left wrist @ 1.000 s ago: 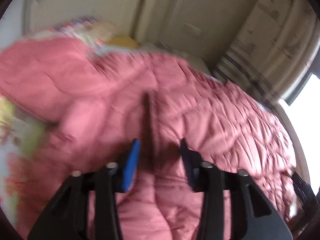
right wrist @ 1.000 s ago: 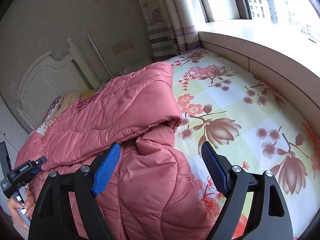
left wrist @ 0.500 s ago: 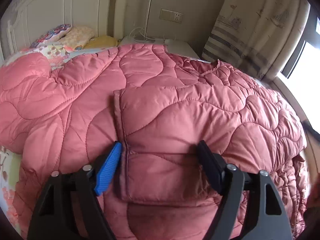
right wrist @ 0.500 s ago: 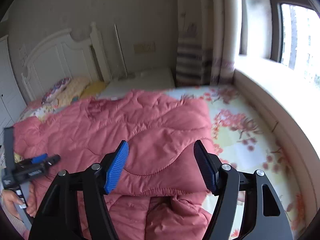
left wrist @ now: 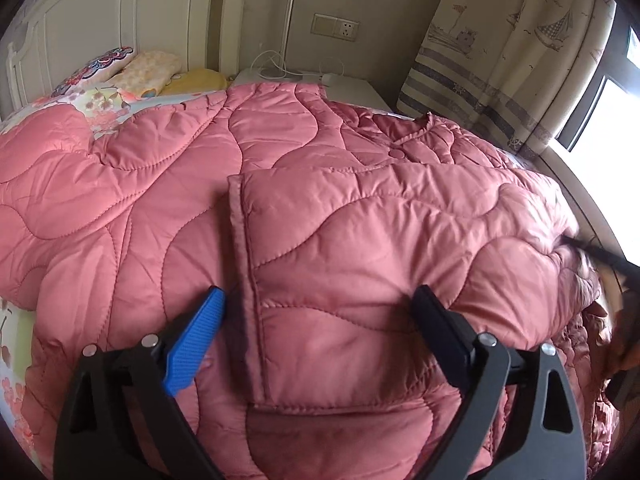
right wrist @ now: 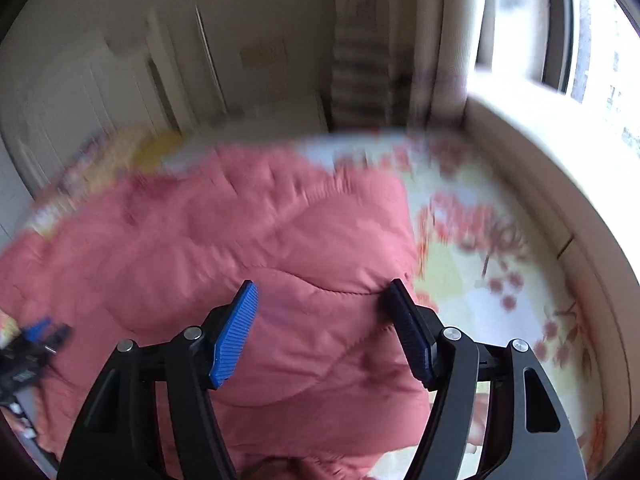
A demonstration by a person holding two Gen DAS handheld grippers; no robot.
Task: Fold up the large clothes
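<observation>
A large pink quilted coat [left wrist: 320,208] lies spread over the bed, with one sleeve [left wrist: 360,272] folded across its body. My left gripper [left wrist: 320,340] is open and empty, its jaws standing apart just above the sleeve's cuff end. In the right wrist view, which is blurred by motion, the coat [right wrist: 248,248] fills the middle and left. My right gripper [right wrist: 324,336] is open and empty above the coat's right edge. The other gripper [right wrist: 32,344] shows at the left edge there.
The bed has a floral sheet [right wrist: 500,264], bare on the right side. Pillows [left wrist: 136,72] and a white headboard [left wrist: 100,20] are at the far end. A white nightstand [left wrist: 348,88], curtain [left wrist: 500,60] and window ledge [right wrist: 560,168] border the bed.
The left gripper let go of the sleeve and opened wide, and the sleeve now lies flat on the coat. The right gripper swung over the coat and narrowed a little, still open.
</observation>
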